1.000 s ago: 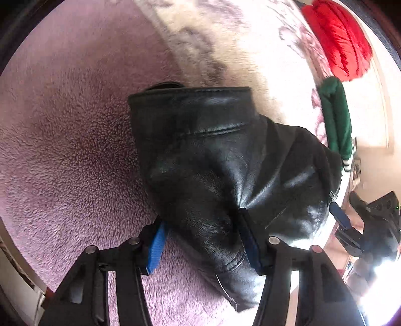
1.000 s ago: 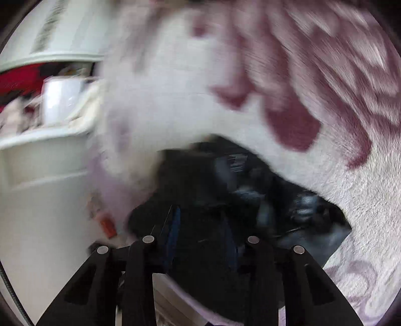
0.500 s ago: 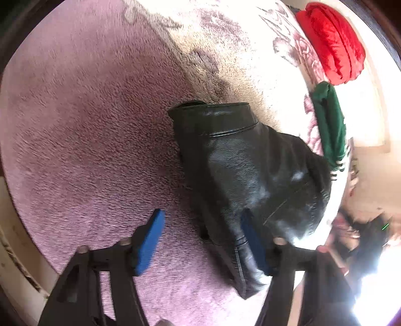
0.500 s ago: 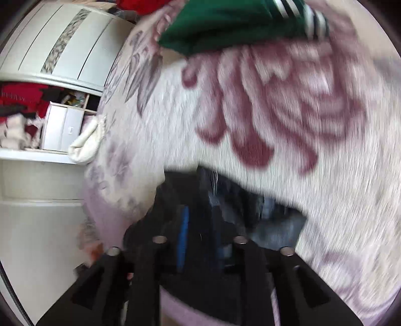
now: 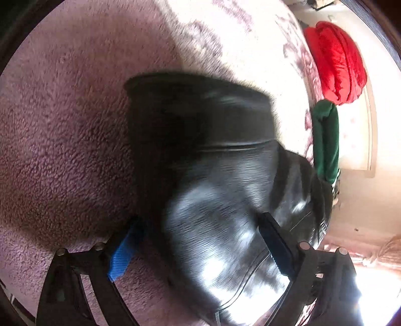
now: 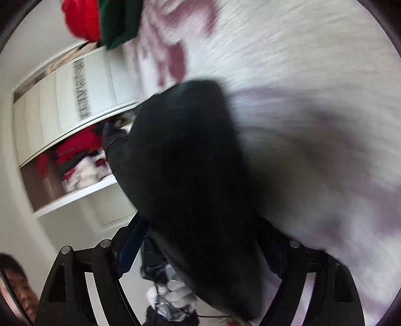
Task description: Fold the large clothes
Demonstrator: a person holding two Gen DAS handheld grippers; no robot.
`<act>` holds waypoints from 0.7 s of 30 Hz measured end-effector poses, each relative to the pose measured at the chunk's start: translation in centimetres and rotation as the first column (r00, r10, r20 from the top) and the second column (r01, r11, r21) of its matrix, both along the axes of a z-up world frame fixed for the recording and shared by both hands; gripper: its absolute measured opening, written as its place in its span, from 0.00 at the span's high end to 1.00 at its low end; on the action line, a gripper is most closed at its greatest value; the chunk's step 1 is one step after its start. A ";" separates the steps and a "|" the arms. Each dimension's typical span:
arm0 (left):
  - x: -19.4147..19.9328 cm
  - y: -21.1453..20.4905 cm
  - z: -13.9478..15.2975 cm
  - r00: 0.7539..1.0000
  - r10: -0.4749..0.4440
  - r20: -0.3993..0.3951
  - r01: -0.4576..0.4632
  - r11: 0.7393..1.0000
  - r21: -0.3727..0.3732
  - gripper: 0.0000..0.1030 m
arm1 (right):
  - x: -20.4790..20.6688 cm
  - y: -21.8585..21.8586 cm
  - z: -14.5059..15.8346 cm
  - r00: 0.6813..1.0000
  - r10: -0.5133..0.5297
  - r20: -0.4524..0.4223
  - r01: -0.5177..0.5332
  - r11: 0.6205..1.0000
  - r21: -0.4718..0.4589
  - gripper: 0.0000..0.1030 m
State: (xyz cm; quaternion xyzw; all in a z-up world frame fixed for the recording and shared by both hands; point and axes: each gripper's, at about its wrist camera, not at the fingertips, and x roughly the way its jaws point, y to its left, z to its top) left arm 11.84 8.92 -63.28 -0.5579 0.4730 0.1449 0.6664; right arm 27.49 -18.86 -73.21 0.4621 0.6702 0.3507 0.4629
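Left wrist view: left gripper (image 5: 200, 243) has its blue-padded fingers (image 5: 120, 258) set wide, black leather jacket (image 5: 213, 175) bulging between them; right-side pad presses on the leather, left pad sits at the jacket's edge, so it looks clamped around a thick fold, blur makes contact on the left pad hard to confirm. Jacket lies on the fuzzy mauve-pink fleece blanket (image 5: 62, 138), cuff or hem end toward 12 o'clock, body running down to 5 o'clock. Red puffy garment (image 5: 335, 62) at 1 o'clock, folded dark green garment (image 5: 325, 140) just below it at 2 o'clock, both well apart from the gripper, green one near the jacket's far edge. Right wrist view: heavy motion blur. Right gripper (image 6: 200, 253) has black jacket (image 6: 185, 163) filling the gap between its fingers, apparently gripped, jacket lifted off the white-and-maroon floral blanket (image 6: 300, 62). White wardrobe shelf with clothes (image 6: 75, 155) at 9 o'clock, red and green garments (image 6: 100, 20) at 11 o'clock, a face (image 6: 17, 288) at 8 o'clock.
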 end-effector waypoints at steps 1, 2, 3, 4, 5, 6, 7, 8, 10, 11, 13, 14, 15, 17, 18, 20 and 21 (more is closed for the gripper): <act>0.3 0.0 0.4 1.000 0.010 0.017 -0.010 1.000 0.020 0.15 | 0.4 1.5 0.2 0.999 0.041 0.032 -0.041 0.999 -0.021 0.11; 0.7 0.0 0.7 0.999 0.016 0.032 -0.018 0.999 0.038 0.23 | 0.6 2.3 0.2 0.998 0.050 0.039 -0.049 0.998 -0.032 0.10; 1.1 0.1 1.2 0.999 0.015 0.048 -0.018 0.998 0.062 0.36 | 0.7 2.6 0.4 0.998 0.046 0.042 -0.045 0.998 -0.043 0.11; 1.6 0.1 1.6 0.999 0.012 0.041 -0.016 0.995 0.099 0.42 | 0.7 2.8 0.6 0.999 0.035 0.039 -0.033 0.998 -0.054 0.13; 1.9 0.1 2.0 0.999 0.015 0.047 -0.021 0.991 0.129 0.48 | 0.7 2.7 0.7 0.999 0.018 0.034 -0.016 0.998 -0.066 0.20; 2.0 0.1 2.3 0.998 0.013 0.054 -0.021 0.989 0.144 0.57 | 0.6 2.7 0.8 0.999 0.005 0.032 -0.003 0.997 -0.072 0.27; 2.1 0.1 2.6 0.998 0.008 0.060 -0.017 0.988 0.153 0.62 | 0.5 2.6 1.0 1.000 -0.016 0.023 0.017 0.998 -0.068 0.37; 2.3 0.0 3.0 0.998 0.002 0.062 -0.012 0.986 0.164 0.64 | 0.4 2.6 1.5 1.000 -0.026 0.018 0.027 0.997 -0.069 0.42; 2.5 -0.4 4.0 0.998 -0.011 0.063 -0.001 0.982 0.191 0.72 | 0.4 3.1 2.6 0.999 -0.026 0.022 0.028 0.997 -0.073 0.47; 2.5 -0.5 4.5 0.998 -0.015 0.063 0.002 0.980 0.199 0.74 | 0.5 3.4 3.6 0.999 -0.021 0.032 0.024 0.997 -0.079 0.48; 2.5 -0.4 5.9 0.998 -0.022 0.062 0.008 0.976 0.218 0.76 | 0.8 4.0 4.9 0.999 -0.011 0.033 0.013 0.998 -0.068 0.49; 2.6 -0.5 6.9 0.997 -0.024 0.071 0.007 0.975 0.224 0.76 | 1.0 4.1 5.9 0.999 -0.003 0.038 0.005 0.998 -0.065 0.50; 3.3 -0.6 7.2 0.997 -0.025 0.072 0.008 0.974 0.227 0.77 | 1.2 4.0 6.6 0.999 0.002 0.041 0.000 0.998 -0.059 0.50; 3.8 -0.6 9.6 0.996 -0.032 0.088 0.010 0.972 0.236 0.77 | 2.0 4.1 8.5 0.999 0.010 0.038 -0.009 0.999 -0.037 0.50; 4.6 -0.6 10.3 0.995 -0.033 0.095 0.009 0.971 0.240 0.77 | 2.5 4.0 9.4 0.999 0.014 0.046 -0.013 0.999 -0.032 0.50; 6.1 -0.8 12.8 0.992 -0.049 0.120 0.016 0.966 0.258 0.77 | 4.0 3.8 11.9 0.999 0.011 0.051 -0.011 1.000 -0.012 0.50; 7.1 -1.0 14.3 0.989 -0.060 0.137 0.021 0.963 0.268 0.77 | 4.7 3.6 13.0 0.998 0.009 0.058 -0.008 1.000 -0.011 0.50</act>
